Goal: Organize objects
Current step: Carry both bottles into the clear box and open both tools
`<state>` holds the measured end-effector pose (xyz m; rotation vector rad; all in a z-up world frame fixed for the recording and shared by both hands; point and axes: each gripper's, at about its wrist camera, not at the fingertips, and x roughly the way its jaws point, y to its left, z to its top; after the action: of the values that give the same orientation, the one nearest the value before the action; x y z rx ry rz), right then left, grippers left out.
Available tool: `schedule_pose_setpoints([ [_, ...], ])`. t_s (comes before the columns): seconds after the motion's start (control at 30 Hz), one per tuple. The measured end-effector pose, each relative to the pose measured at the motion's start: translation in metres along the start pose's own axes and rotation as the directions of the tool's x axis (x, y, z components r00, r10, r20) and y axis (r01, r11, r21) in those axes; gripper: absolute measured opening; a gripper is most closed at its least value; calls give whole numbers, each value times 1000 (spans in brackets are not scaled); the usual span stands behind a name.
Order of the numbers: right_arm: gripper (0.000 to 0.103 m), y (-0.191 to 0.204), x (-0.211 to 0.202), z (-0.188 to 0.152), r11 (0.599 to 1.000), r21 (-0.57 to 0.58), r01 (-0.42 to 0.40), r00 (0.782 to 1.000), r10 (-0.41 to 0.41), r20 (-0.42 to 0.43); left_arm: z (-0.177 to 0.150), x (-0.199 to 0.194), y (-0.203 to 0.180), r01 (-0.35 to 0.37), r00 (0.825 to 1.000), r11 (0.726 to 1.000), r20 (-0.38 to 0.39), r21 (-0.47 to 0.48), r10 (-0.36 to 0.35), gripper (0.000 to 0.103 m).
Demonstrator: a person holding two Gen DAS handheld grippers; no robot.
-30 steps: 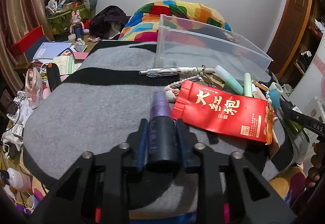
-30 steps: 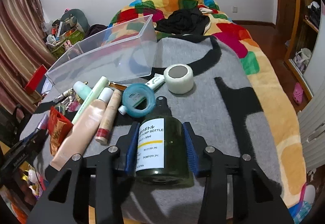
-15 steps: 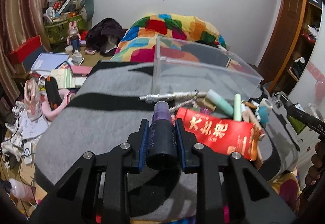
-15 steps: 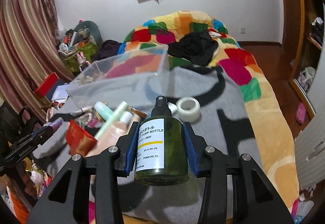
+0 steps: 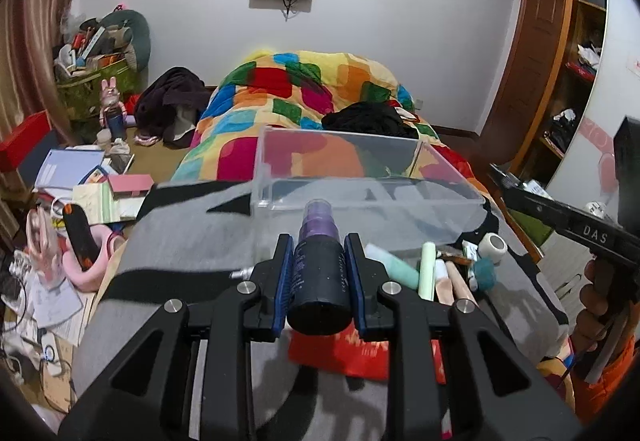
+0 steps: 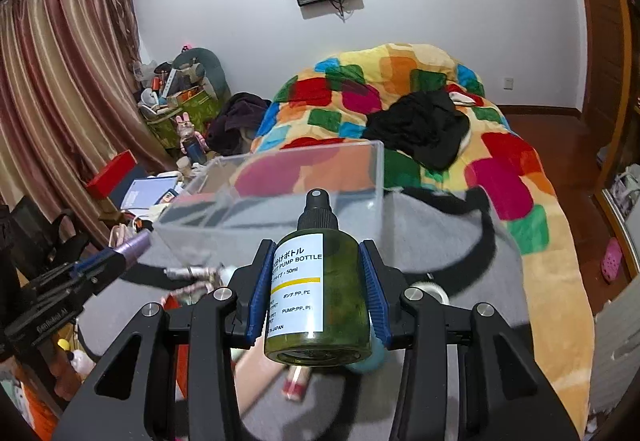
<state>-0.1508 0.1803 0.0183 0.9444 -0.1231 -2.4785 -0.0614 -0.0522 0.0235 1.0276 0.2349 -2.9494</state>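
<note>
Purple-capped dark bottle [image 5: 320, 273] clamped in our left gripper [image 5: 319, 273]; green pump bottle [image 6: 318, 289] clamped in our right gripper [image 6: 317, 289]; both raised before clear bin [image 5: 360, 177].

Left gripper [image 5: 319, 273], right gripper [image 6: 317, 295]: jaws clamped, raised

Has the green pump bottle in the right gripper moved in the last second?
Yes. The green pump bottle has lifted off the grey blanket and now points at the clear bin.
</note>
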Motion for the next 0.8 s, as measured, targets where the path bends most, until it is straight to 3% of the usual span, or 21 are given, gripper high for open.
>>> schedule_pose_setpoints([
  [0.47,38,16,69,39,996,-76,-48,992,39,-120,45,63,-5,45,994,999,-100,16,-44,25],
  [0.63,38,22,94,46,993,-107,-57,983,37,-181,54,90,-1,82,981,997,-175,-8,-82,25],
  [0.8,38,21,120,51,993,-89,-78,969,55,-240,59,104,-1,81,977,997,-199,-13,-81,25],
])
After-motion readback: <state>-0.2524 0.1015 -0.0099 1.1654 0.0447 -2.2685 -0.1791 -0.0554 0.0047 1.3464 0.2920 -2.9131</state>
